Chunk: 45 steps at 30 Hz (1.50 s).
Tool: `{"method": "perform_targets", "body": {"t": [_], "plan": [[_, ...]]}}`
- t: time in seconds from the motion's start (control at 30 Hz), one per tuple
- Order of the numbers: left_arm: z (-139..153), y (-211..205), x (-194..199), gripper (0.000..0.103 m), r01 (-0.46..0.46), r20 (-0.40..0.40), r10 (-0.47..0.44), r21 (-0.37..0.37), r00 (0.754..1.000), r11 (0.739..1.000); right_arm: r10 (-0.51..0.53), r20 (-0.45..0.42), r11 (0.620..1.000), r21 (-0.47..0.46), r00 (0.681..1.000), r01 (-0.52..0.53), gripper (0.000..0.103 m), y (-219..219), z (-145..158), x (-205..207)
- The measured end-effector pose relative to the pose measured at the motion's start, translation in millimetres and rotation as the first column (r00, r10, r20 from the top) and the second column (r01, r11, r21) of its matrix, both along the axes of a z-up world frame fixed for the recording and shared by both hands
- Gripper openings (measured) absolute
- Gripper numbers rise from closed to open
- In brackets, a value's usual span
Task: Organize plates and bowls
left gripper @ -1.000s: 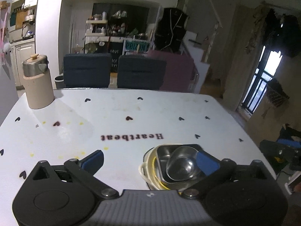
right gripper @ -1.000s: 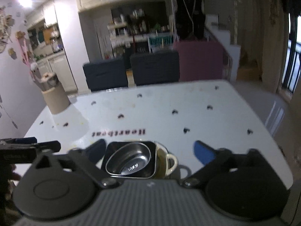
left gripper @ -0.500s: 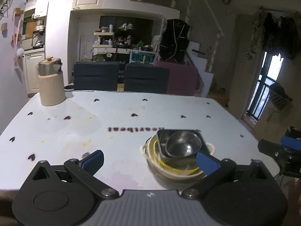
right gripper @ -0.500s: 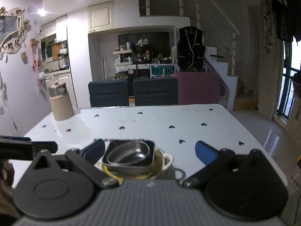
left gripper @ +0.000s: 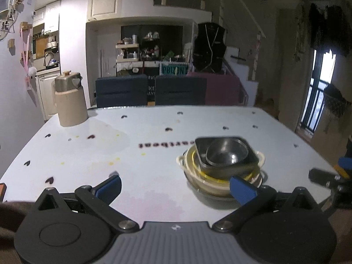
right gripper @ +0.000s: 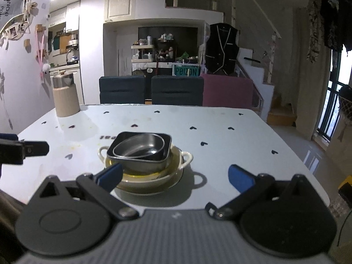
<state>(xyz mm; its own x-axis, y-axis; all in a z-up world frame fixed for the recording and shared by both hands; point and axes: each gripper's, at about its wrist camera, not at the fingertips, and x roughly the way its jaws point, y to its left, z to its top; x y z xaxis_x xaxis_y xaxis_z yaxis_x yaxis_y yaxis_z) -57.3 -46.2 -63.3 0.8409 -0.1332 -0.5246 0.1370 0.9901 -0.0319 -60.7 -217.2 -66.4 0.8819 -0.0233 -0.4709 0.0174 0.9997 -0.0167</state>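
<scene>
A nested stack is seen on the white tabletop [right gripper: 220, 145]: a round steel bowl [right gripper: 140, 146] inside a dark square dish [right gripper: 143, 154], set in a cream two-handled bowl [right gripper: 167, 173]. In the right wrist view it sits at lower centre-left, both handles and its shadow visible. In the left wrist view the stack is blurred at lower right. The left gripper [left gripper: 173, 186] and right gripper [right gripper: 176, 176] are held wide apart, empty. A beige jug [left gripper: 70, 101] stands at upper left.

White table [right gripper: 220, 136] dotted with dark hearts; cream bowl [right gripper: 154, 177], silver bowl [right gripper: 140, 146], blue fingers [right gripper: 241, 178].
</scene>
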Motion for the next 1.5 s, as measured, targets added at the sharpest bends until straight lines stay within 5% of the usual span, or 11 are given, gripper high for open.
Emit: {"method": "perform_targets", "body": {"t": [1.5], "plan": [[-9.0,-4.7,-8.7,0.103,0.028,0.000,-0.028,0.006,1.000,1.000,0.001,0.000,1.000,-0.009,1.000,-0.001,0.103,2.3,-6.6,-3.5]]}}
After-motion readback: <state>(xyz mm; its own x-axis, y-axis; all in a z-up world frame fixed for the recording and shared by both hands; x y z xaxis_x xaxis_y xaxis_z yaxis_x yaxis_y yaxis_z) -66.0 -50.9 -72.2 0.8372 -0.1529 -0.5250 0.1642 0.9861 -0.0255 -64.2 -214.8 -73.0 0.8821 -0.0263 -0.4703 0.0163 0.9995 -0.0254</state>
